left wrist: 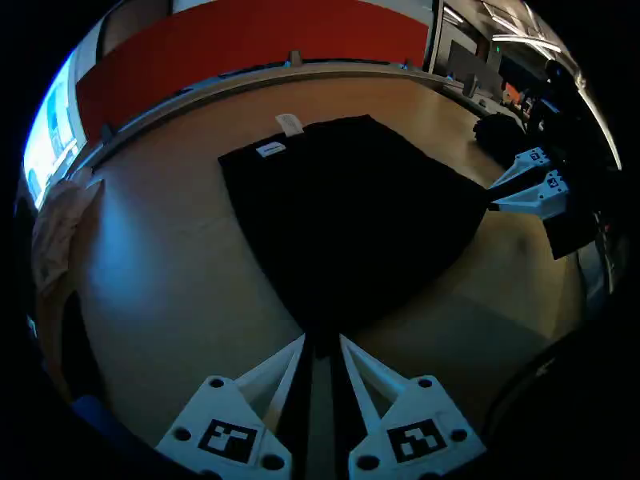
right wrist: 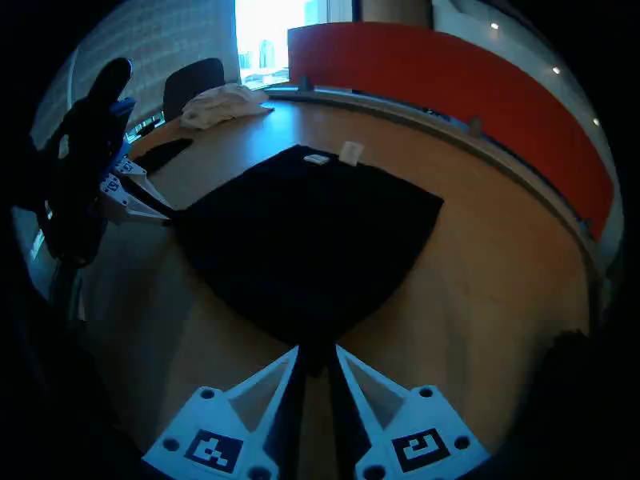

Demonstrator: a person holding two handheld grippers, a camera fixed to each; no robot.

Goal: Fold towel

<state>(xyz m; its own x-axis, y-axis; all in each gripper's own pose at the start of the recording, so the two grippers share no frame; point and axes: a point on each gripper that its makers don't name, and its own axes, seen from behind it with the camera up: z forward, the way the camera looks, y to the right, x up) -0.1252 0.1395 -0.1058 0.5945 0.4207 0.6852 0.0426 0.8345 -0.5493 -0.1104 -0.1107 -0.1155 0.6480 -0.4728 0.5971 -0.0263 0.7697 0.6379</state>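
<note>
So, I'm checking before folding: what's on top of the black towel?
A small white label near its far corner; a second tag pokes past that edge. Anything under the towel is covered.

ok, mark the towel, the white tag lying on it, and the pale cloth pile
towel [left wrist: 352, 216]: left gripper view, middle of the black fabric.
white tag [left wrist: 270, 149]: left gripper view, centre of the tag.
pale cloth pile [right wrist: 220, 104]: right gripper view, top of the heap.

Towel [left wrist: 344, 224]: flat on worktop [left wrist: 176, 264]; one corner between left gripper [left wrist: 322, 340] jaws, neighbouring corner between right gripper [right wrist: 318, 348] jaws. Crumpled cloth [right wrist: 220, 104]: worktop's far end. Divider [right wrist: 448, 88]: behind worktop.
</note>
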